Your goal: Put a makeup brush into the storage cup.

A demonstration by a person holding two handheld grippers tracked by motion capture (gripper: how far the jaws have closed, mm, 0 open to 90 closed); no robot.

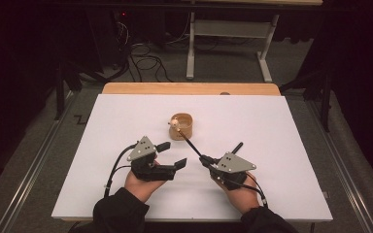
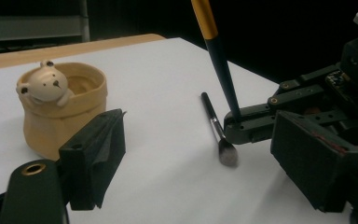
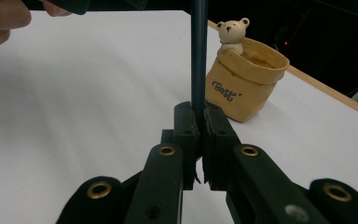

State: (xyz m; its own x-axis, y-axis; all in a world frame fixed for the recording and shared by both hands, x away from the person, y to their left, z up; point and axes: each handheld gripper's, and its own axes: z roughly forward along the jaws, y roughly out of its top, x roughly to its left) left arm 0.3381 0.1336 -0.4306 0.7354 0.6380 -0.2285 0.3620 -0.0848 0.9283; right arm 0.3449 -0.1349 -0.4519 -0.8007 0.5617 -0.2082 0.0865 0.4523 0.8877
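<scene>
A tan sack-shaped pot (image 1: 181,126) with a small bear on its rim stands mid-table. My right gripper (image 1: 205,159) is shut on the dark handle of a makeup brush (image 1: 190,143), which slants up toward the pot. In the right gripper view the jaws (image 3: 200,135) pinch that handle (image 3: 198,56), with the pot (image 3: 244,81) just behind it. My left gripper (image 1: 172,154) is open and holds nothing, just left of the right one. Between its jaws (image 2: 200,163) I see the pot (image 2: 65,102), the held brush (image 2: 216,51) and a second brush (image 2: 216,130) lying flat.
The second brush (image 1: 235,147) lies on the white sheet (image 1: 281,184) just right of the right gripper. A wooden table edge (image 1: 189,89) runs along the far side. Cables and a frame stand on the floor beyond.
</scene>
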